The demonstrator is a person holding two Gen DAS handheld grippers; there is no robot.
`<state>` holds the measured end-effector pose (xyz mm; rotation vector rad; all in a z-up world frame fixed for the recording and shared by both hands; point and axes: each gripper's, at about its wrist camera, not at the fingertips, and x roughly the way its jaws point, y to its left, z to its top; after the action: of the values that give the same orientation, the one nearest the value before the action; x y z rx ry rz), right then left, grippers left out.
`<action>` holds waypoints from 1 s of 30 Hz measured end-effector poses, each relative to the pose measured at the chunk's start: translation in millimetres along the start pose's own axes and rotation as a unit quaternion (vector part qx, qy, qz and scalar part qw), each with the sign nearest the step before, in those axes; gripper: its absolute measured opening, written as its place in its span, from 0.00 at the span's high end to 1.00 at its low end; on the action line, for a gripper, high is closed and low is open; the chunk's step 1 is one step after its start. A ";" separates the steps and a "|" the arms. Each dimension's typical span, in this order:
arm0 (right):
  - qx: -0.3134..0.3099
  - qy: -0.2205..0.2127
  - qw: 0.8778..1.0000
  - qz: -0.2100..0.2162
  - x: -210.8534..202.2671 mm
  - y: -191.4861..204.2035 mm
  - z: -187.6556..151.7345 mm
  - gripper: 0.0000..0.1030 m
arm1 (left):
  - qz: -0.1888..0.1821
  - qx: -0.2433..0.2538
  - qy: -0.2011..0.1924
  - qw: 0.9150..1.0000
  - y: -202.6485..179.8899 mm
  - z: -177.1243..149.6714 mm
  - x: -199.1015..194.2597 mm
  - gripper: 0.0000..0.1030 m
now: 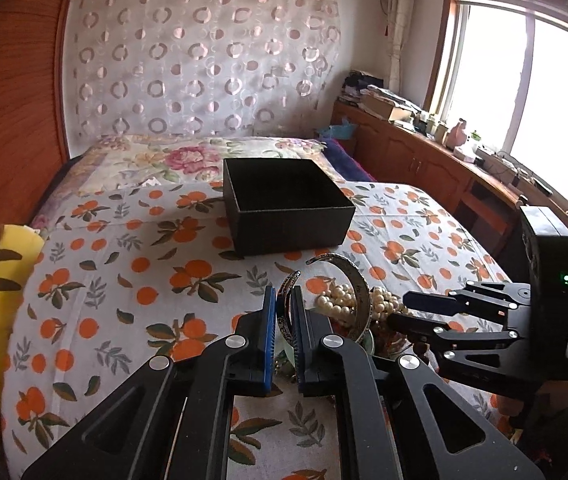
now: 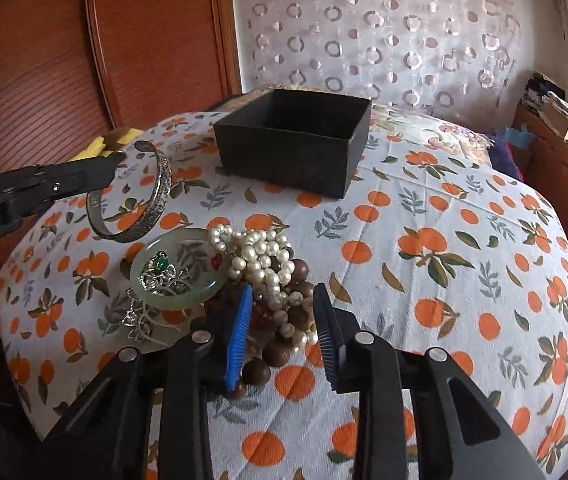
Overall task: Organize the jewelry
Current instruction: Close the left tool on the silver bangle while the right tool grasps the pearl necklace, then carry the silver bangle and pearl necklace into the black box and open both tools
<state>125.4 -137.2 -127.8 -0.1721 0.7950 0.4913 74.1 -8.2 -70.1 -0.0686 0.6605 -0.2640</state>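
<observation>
Silver metal is showing between the blue pads of the left tool (image 1: 283, 312), which is pinching an open cuff bangle (image 2: 139, 200) by its rim and holding it lifted just above the bedspread (image 2: 424, 208), at the far left edge of the jewelry heap. The right tool (image 2: 284, 328) is standing spread, its fingers straddling the near part of a pearl strand (image 2: 259, 256) and brown wooden beads (image 2: 279, 350) without gripping either. A pale jade ring-shaped piece (image 2: 179, 276) carrying a green-stoned ornament is lying left of the pearls, touching them. A black open box (image 2: 296, 140) is sitting farther back on the bed, well apart from the heap, its interior appearing unfilled. Judged step: transferring the bangle to the box. Next move is calling for a carry forward over the box rim and a release inside, while the right tool closes on the pearls.
</observation>
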 end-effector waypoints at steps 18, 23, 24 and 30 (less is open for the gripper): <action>-0.003 -0.027 1.000 -0.010 -12.7 -11.3 6.2 0.92 | -0.001 -0.001 0.002 1.000 -0.1 -3.2 0.5 0.93; -0.005 -0.058 0.998 -0.002 -30.5 -11.3 21.7 0.92 | 0.001 -0.003 -0.003 1.000 1.6 -1.3 -2.0 0.93; -0.008 -0.065 0.998 -0.001 -34.8 -11.4 26.8 0.92 | 0.001 -0.003 -0.004 1.000 2.4 -0.3 -2.8 0.93; -0.024 -0.099 0.995 -0.002 -60.7 -8.3 54.6 0.92 | 0.002 -0.005 -0.014 1.000 6.9 6.8 -8.1 0.93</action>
<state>128.3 -148.2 -46.6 -0.1669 0.5883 0.5167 73.7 0.4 -60.9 -0.0798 0.6341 -0.2549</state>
